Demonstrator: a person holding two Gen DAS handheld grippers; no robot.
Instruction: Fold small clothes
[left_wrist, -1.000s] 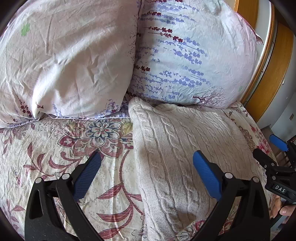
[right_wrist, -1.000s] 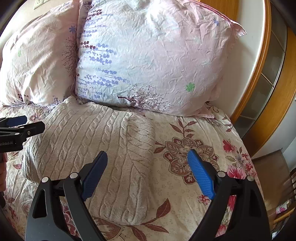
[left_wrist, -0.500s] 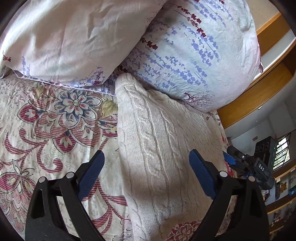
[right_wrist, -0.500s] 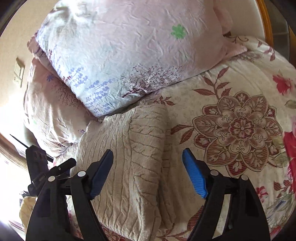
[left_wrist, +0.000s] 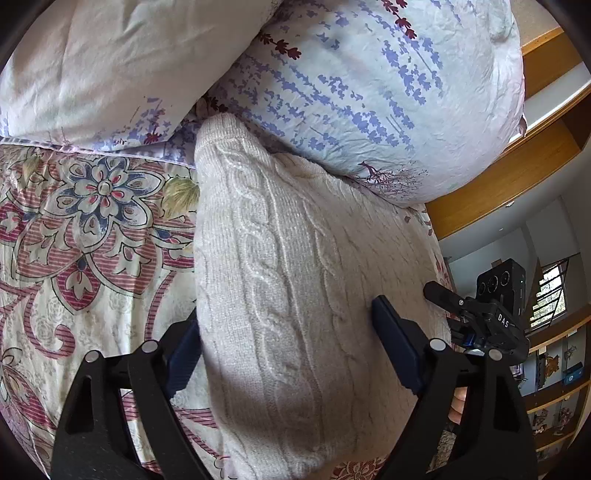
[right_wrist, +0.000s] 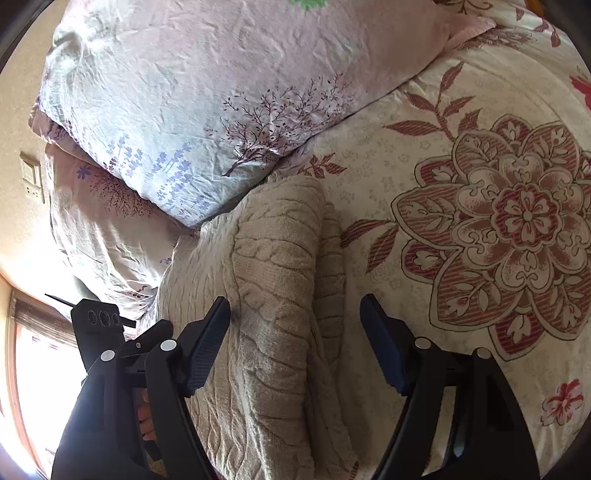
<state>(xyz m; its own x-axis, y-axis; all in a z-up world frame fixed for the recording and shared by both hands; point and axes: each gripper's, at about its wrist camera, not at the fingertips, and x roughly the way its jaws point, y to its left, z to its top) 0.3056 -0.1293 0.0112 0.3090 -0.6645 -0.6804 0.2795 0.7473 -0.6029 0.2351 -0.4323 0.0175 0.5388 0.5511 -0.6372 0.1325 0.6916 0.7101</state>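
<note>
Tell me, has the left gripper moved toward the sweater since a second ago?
Yes. The left gripper has come down onto the sweater; its jaws, just closing, straddle the sweater's edge, and the pillows sit higher in view.

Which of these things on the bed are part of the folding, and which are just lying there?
Part of the job:
- sweater
- left gripper, open, one edge of the sweater between its jaws
- right gripper, open, over the other edge

Just there:
- pillows
- flowered bedspread
</note>
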